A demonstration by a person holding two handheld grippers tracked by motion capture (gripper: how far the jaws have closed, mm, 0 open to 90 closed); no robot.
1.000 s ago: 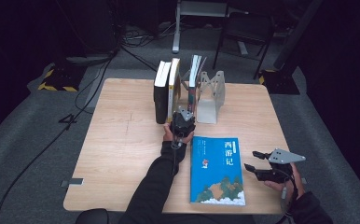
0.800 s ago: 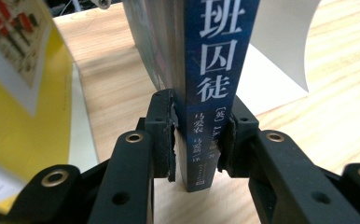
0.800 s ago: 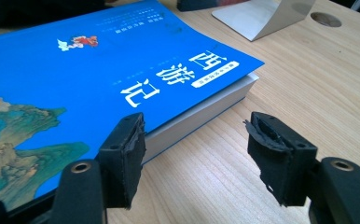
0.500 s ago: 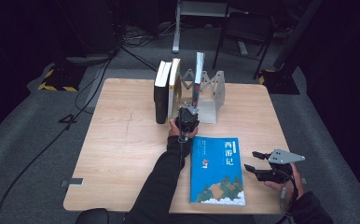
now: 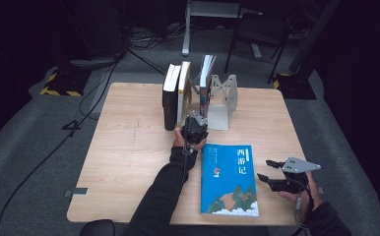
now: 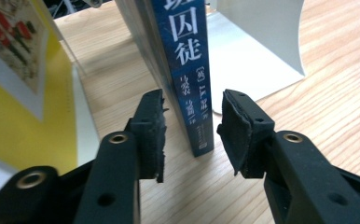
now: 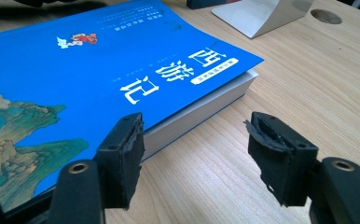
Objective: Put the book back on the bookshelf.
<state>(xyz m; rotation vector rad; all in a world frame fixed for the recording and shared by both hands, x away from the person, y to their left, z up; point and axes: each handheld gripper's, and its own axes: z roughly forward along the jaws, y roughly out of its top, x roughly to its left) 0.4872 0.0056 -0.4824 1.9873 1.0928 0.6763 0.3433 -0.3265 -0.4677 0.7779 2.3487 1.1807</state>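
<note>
The table [image 5: 129, 147] is overlooked from above the person's side, facing forward and down — all of it is taken in. The upright dark-blue book [image 6: 187, 70] is seen close up, low along the left gripper [image 6: 192, 135]. The flat blue book [image 7: 99, 79] is viewed nearly level from the right gripper [image 7: 194, 154] — both books are shared with the high view.

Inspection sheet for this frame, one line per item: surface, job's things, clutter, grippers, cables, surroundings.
Surface: wooden table, bare grain.
Job's things: dark blue book upright by the white bookend; two more upright books; blue book lying flat.
Clutter: nothing seen.
Grippers: left gripper has just been opening, pads off the dark blue book's spine; right gripper open beside the blue book.
Cables: several on the floor.
Surroundings: dark floor, stands behind.
</note>
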